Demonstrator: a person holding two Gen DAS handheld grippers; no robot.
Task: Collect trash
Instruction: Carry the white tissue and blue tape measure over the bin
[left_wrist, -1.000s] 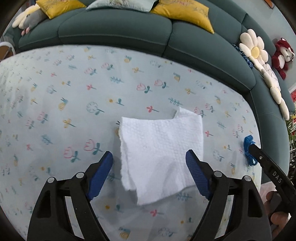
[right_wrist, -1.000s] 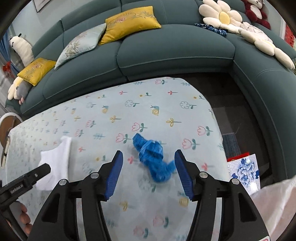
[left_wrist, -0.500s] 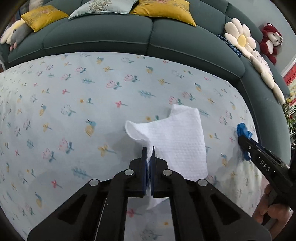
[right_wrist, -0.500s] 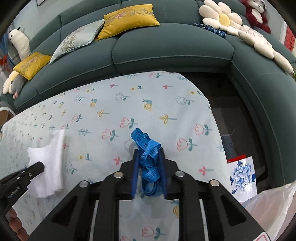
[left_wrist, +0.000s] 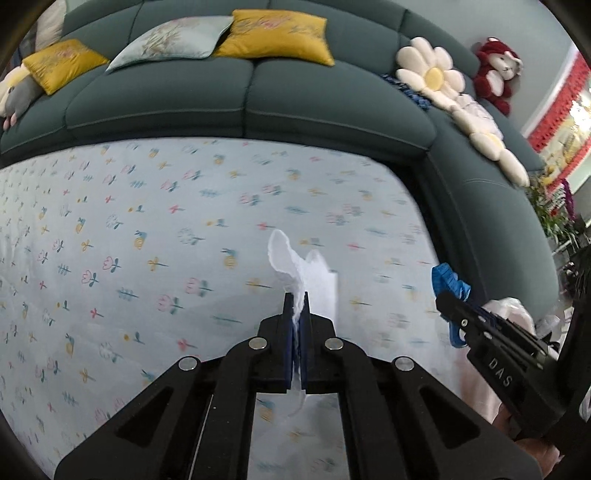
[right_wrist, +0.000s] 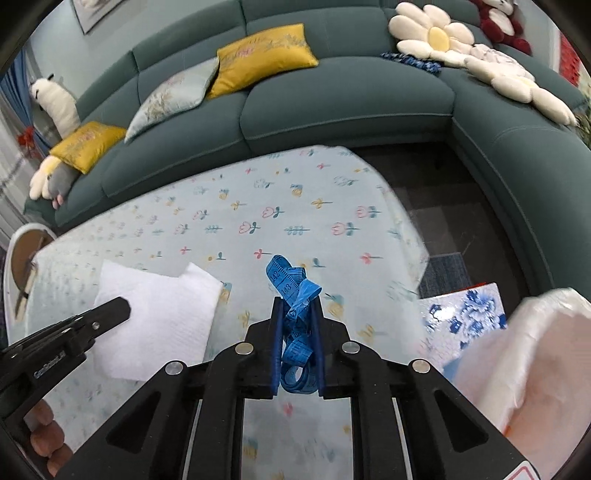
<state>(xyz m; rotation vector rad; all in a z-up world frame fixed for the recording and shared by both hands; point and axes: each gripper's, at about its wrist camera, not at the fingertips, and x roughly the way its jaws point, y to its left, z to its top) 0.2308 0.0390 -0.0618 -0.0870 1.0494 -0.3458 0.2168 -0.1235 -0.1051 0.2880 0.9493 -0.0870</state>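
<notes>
My left gripper (left_wrist: 296, 299) is shut on a white paper towel (left_wrist: 295, 266) and holds it lifted above the flowered tablecloth (left_wrist: 147, 240). The towel also shows in the right wrist view (right_wrist: 162, 314), hanging from the left gripper (right_wrist: 122, 308). My right gripper (right_wrist: 296, 304) is shut on a crumpled blue measuring tape (right_wrist: 291, 284), held above the table. The tape (left_wrist: 448, 282) and right gripper (left_wrist: 443, 302) show at the right of the left wrist view.
A teal corner sofa (right_wrist: 343, 99) with yellow cushions (right_wrist: 262, 59) wraps the table's far side. A pale plastic bag (right_wrist: 535, 362) and a blue-flowered box (right_wrist: 465, 321) lie off the table's right edge. Dark floor (right_wrist: 443, 206) separates table and sofa.
Both grippers closed, the left on the paper towel and the right on the tape, then lifted them off the tablecloth. The towel now hangs bunched from the left jaws.
</notes>
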